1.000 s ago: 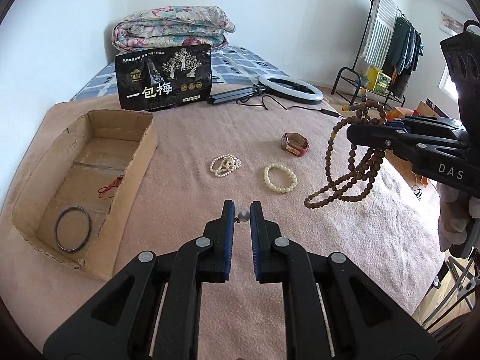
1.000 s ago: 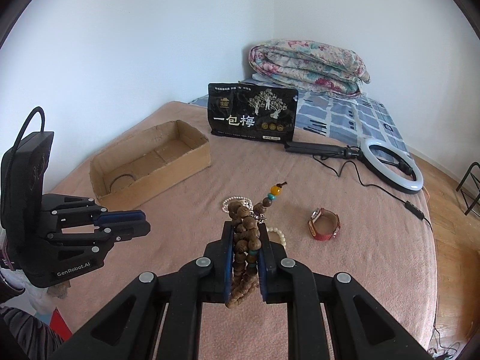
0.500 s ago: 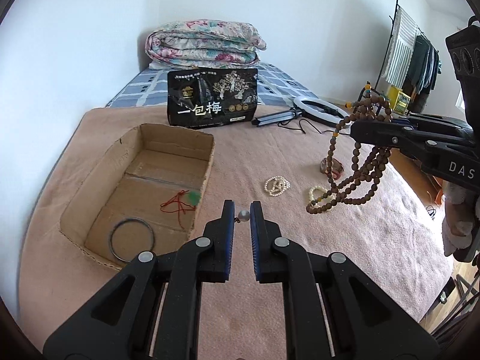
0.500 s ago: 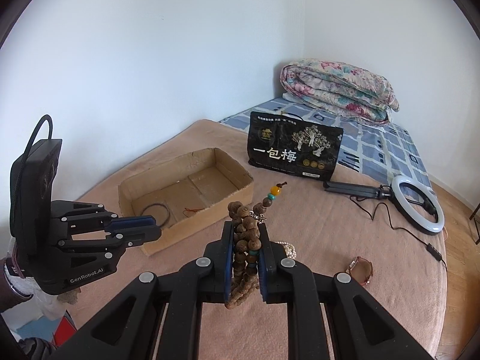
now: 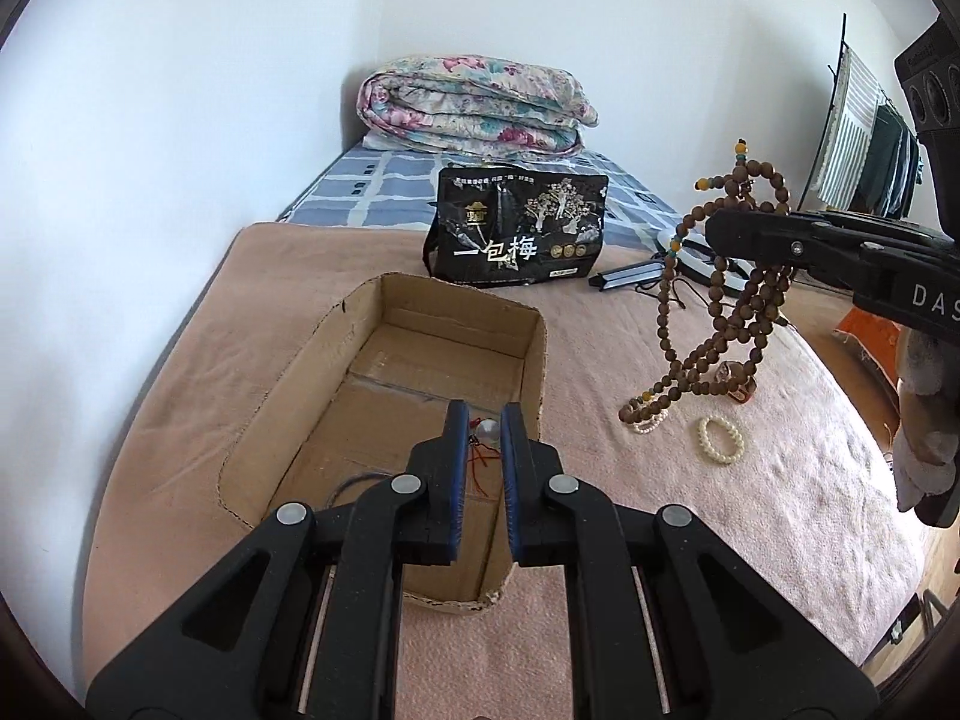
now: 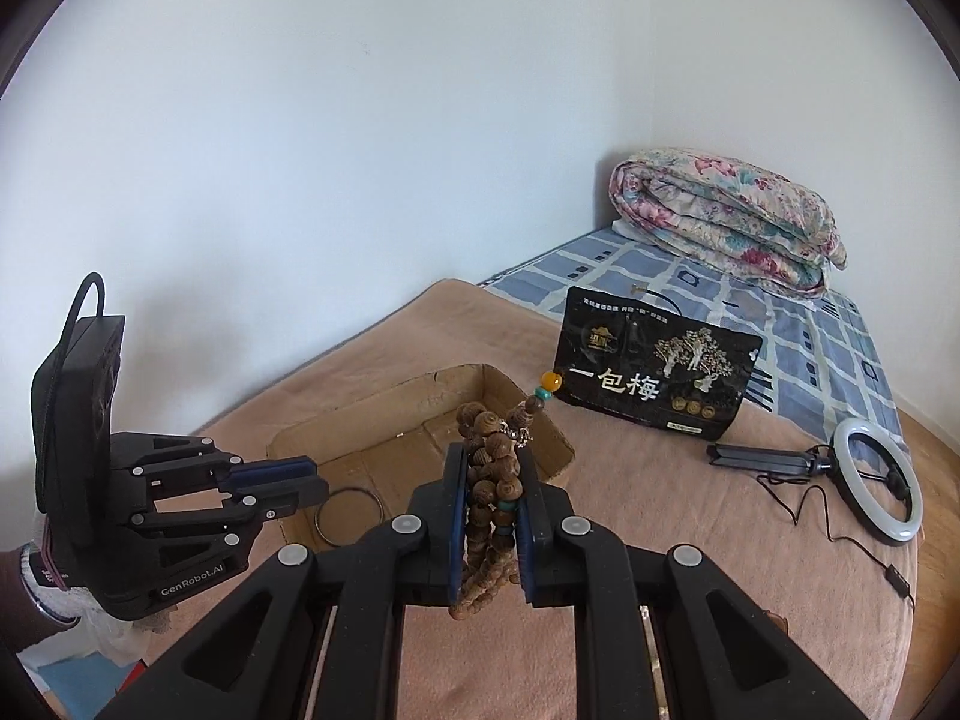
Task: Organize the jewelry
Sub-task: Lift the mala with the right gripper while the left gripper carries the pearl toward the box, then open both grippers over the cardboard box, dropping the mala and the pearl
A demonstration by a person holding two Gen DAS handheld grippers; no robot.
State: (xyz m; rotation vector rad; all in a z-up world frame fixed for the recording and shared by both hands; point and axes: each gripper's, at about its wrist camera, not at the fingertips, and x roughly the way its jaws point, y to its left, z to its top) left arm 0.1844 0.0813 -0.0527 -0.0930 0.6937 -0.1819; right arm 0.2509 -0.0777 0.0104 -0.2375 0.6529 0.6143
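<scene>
My left gripper [image 5: 485, 420] is shut on a small silver bead [image 5: 487, 431] and hangs over the open cardboard box [image 5: 360, 324] on the pink blanket. Inside the box lie a dark ring bangle [image 6: 349, 509] and a red cord piece [image 5: 480, 461]. My right gripper [image 6: 491, 457] is shut on a bunch of brown wooden prayer beads [image 6: 489, 483], which dangle in loops [image 5: 720, 324] right of the box. White pearl bracelets [image 5: 722, 438] and a red watch [image 5: 739, 389] rest on the blanket beyond.
A black snack bag [image 5: 519, 234] stands behind the box, with a ring light [image 6: 879, 489] and its cable to the right. A folded floral quilt [image 5: 474, 105] lies at the bed head against the wall. A clothes rack [image 5: 864, 144] stands far right.
Both grippers moved left toward the box, each keeping its hold. The left gripper now hangs over the box interior, and the wooden beads swung closer to the box.
</scene>
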